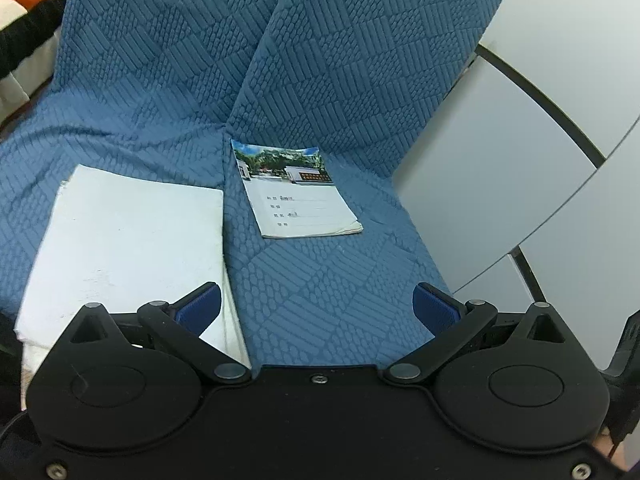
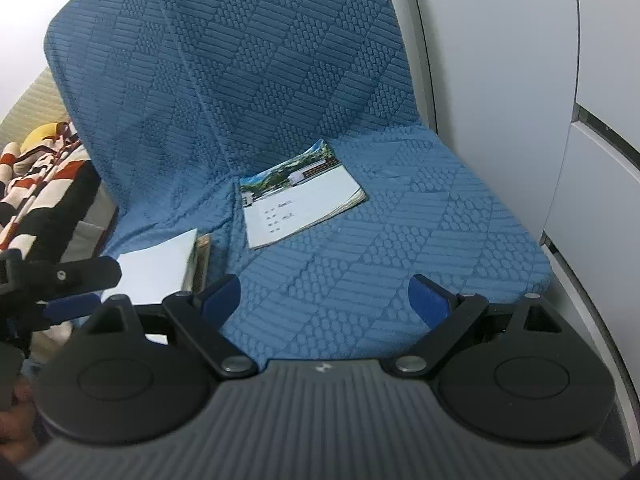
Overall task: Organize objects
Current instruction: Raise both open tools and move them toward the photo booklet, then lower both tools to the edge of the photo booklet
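Blue quilted sofa seat (image 1: pixel 320 280) fills both views. From left: a white book (image 1: pixel 124 240) lies flat just under the left gripper (image 1: pixel 316 308), whose fingers are spread wide and empty; a photo-cover notebook (image 2: pixel 300 204) rests near the backrest, its long axis angled away, ahead of the wide, empty right gripper (image 2: pixel 324 300), probably the nearer.

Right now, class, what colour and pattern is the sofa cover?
Blue sofa cover, textured in patchwork blocks of ribs and ovals; clearest in the left wrist view.
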